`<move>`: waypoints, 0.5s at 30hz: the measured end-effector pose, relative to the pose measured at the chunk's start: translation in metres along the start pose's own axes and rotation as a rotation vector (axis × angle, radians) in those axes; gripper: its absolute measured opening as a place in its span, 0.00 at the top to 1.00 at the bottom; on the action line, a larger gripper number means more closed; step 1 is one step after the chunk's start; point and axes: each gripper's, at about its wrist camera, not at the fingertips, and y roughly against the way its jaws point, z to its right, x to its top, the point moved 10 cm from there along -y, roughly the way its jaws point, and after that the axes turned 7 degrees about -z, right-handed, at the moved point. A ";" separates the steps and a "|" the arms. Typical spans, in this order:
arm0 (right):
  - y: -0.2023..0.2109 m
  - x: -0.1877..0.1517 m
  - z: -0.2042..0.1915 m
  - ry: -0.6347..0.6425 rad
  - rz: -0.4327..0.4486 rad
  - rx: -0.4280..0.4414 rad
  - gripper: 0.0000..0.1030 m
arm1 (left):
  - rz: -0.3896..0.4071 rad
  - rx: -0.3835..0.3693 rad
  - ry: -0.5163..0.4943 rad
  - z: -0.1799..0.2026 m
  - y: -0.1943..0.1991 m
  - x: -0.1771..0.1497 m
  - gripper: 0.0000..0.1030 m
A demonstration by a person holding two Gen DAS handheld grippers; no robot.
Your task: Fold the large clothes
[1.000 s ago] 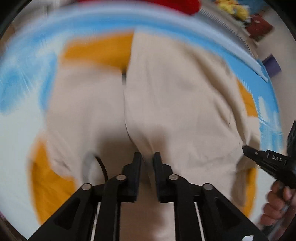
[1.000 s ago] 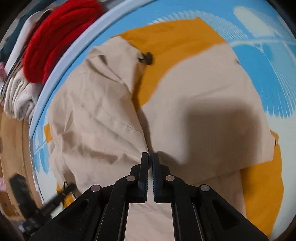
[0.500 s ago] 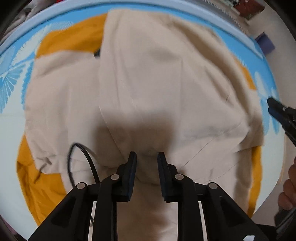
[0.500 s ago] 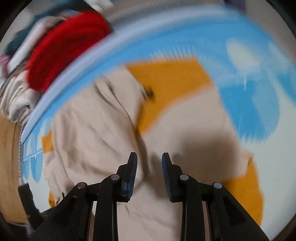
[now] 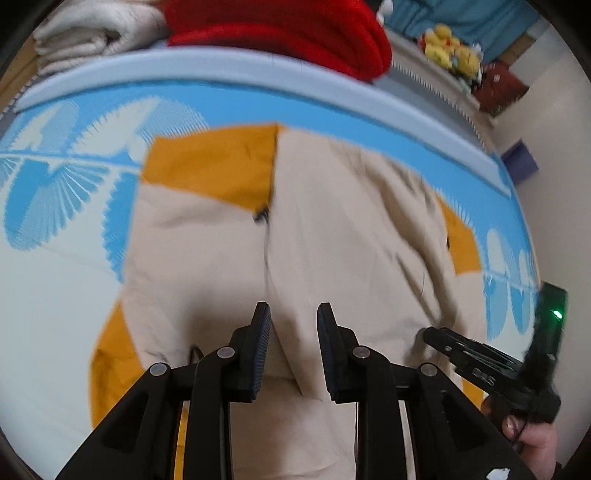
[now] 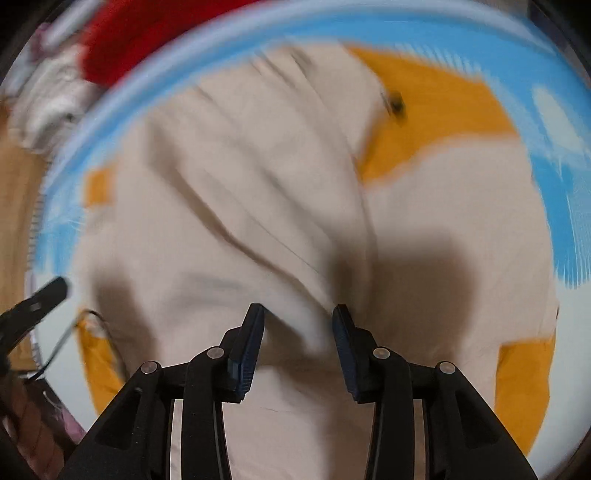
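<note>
A large beige and orange jacket [image 5: 332, 229] lies spread on a blue and white patterned mat [image 5: 55, 206], its two beige flaps meeting along a middle seam. My left gripper [image 5: 293, 325] hovers open and empty over the jacket's near edge. My right gripper [image 6: 299, 325] is open and empty over the same jacket [image 6: 229, 192]; that view is blurred. The right gripper also shows at the right edge of the left wrist view [image 5: 480, 362]. The left gripper's tip shows at the left of the right wrist view [image 6: 40, 299].
A red knit garment [image 5: 288, 26] and folded off-white cloth [image 5: 92, 33] lie beyond the mat's pale blue border [image 5: 258, 77]. Yellow plush toys [image 5: 450, 51] sit far right. A black cord [image 6: 92, 332] lies by the jacket's near corner.
Both grippers have opened and let go of the beige cloth, which now lies flat. Both have drawn back, and the right one is still moving.
</note>
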 end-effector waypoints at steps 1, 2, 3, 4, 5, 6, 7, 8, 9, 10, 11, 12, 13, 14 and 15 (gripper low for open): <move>0.011 0.004 -0.009 0.034 0.048 0.027 0.61 | 0.029 0.000 0.005 -0.006 0.012 0.000 0.78; 0.015 0.004 -0.015 0.058 0.064 0.041 0.60 | 0.057 0.001 0.010 -0.008 0.018 0.003 0.78; 0.013 0.001 -0.021 0.082 0.057 0.054 0.60 | 0.084 0.003 0.014 -0.010 0.026 0.006 0.78; 0.007 -0.004 -0.022 0.094 0.027 0.057 0.59 | 0.105 0.005 0.015 -0.008 0.028 0.012 0.78; -0.006 -0.015 -0.019 0.101 -0.040 0.038 0.59 | 0.134 0.009 0.014 -0.011 0.036 0.015 0.78; -0.021 -0.027 -0.009 0.091 -0.112 -0.017 0.59 | 0.164 0.011 0.012 -0.009 0.041 0.017 0.78; -0.028 -0.033 0.003 0.071 -0.148 -0.073 0.59 | 0.203 0.017 0.006 -0.010 0.051 0.018 0.79; -0.027 -0.035 0.017 0.029 -0.147 -0.125 0.59 | 0.246 0.025 -0.003 -0.009 0.062 0.019 0.80; -0.017 -0.032 0.021 -0.008 -0.108 -0.123 0.59 | 0.287 0.031 -0.014 -0.007 0.074 0.021 0.80; 0.000 -0.027 0.021 -0.030 -0.052 -0.095 0.59 | 0.335 0.035 -0.031 -0.008 0.089 0.020 0.80; 0.023 -0.019 0.016 -0.028 0.024 -0.057 0.59 | 0.366 0.041 -0.046 -0.006 0.097 0.019 0.81; 0.053 -0.012 0.008 -0.004 0.128 -0.029 0.59 | 0.410 0.049 -0.073 -0.005 0.111 0.016 0.81; 0.082 -0.008 0.001 0.024 0.227 -0.024 0.59 | 0.444 0.054 -0.096 -0.004 0.122 0.012 0.81; 0.105 -0.007 -0.006 0.048 0.309 -0.029 0.59 | 0.464 0.055 -0.110 -0.003 0.129 0.009 0.81; 0.133 -0.008 -0.013 0.079 0.405 -0.034 0.59 | 0.493 0.051 -0.130 -0.002 0.140 0.004 0.81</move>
